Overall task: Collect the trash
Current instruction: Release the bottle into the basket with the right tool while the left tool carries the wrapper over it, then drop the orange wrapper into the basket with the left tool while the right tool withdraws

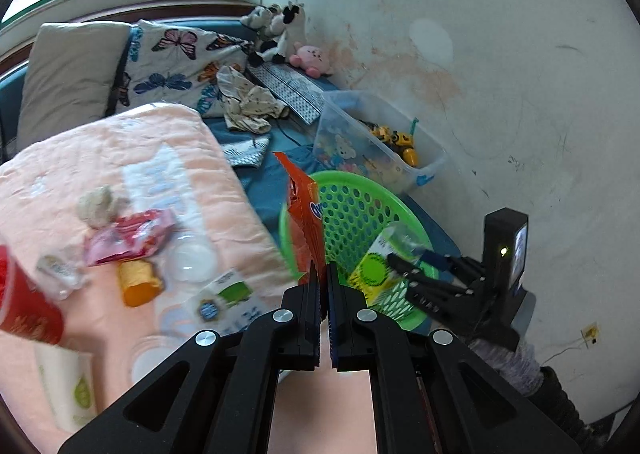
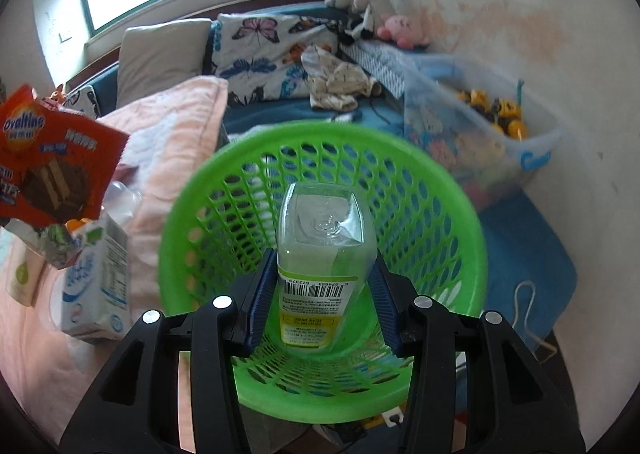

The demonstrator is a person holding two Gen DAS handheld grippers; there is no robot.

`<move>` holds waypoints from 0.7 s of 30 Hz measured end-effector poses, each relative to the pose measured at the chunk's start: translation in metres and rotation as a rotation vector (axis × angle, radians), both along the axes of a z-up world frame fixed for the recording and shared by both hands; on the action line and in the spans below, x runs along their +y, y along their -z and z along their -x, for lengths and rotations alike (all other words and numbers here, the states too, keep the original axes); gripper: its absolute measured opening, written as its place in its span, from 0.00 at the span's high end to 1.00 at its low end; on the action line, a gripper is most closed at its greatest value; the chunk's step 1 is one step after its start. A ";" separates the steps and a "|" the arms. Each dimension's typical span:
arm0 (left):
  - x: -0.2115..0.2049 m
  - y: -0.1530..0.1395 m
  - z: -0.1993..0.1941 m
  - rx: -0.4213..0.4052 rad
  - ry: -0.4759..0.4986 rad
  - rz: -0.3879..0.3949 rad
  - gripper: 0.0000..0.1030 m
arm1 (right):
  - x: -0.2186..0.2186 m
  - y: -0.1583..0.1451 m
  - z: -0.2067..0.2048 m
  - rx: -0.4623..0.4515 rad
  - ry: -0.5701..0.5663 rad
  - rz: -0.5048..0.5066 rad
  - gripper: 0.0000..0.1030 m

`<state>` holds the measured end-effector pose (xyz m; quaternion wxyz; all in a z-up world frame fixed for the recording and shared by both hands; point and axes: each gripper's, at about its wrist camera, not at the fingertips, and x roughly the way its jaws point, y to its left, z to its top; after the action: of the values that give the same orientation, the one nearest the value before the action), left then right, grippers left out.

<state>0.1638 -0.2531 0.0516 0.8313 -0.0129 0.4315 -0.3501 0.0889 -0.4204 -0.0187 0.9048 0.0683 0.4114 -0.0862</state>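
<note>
A bed covered by a peach-pink quilted blanket (image 1: 132,158) fills the left of the left wrist view, with a blue sheet (image 1: 264,194) beside it. On the sheet, near a stained white wall (image 1: 500,74), stands a round bright green perforated plastic basket (image 2: 192,214), tilted so its mouth faces the cameras. Behind it sits a clear plastic storage box (image 1: 376,134) holding yellow toys.

The right gripper (image 2: 322,290) is clamped on a clear square plastic bottle with a yellow-green label (image 2: 316,278), its base pointing into the basket's mouth. The left gripper (image 1: 324,286) is closed narrowly on an orange Ovaltine snack wrapper (image 1: 304,222), held at the basket's left rim.

Loose on the blanket lie a white-and-blue milk carton (image 2: 98,286), a pink wrapper (image 1: 128,238), an orange paper cup (image 1: 138,284) and a crumpled tissue ball (image 1: 98,206).
</note>
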 end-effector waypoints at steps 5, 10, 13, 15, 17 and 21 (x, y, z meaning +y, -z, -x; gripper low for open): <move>-0.029 0.018 -0.008 0.041 0.036 -0.014 0.96 | -0.008 0.009 0.006 0.003 0.020 -0.036 0.55; -0.049 0.032 -0.010 0.057 0.059 -0.028 0.96 | -0.013 0.007 0.017 -0.015 0.029 -0.060 0.55; -0.059 0.039 -0.012 0.071 0.069 -0.030 0.96 | -0.014 0.003 0.024 -0.034 0.034 -0.062 0.55; -0.064 0.043 -0.013 0.069 0.074 -0.040 0.96 | -0.014 -0.001 0.031 -0.048 0.039 -0.059 0.55; -0.070 0.049 -0.013 0.081 0.080 -0.048 0.96 | -0.015 -0.003 0.036 -0.057 0.041 -0.068 0.54; -0.077 0.059 -0.013 0.097 0.080 -0.071 0.95 | -0.016 -0.009 0.045 -0.077 0.050 -0.066 0.51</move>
<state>0.1767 -0.3300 -0.0072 0.7945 0.0168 0.4837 -0.3666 0.0439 -0.4363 -0.0097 0.9147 0.1115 0.3773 -0.0925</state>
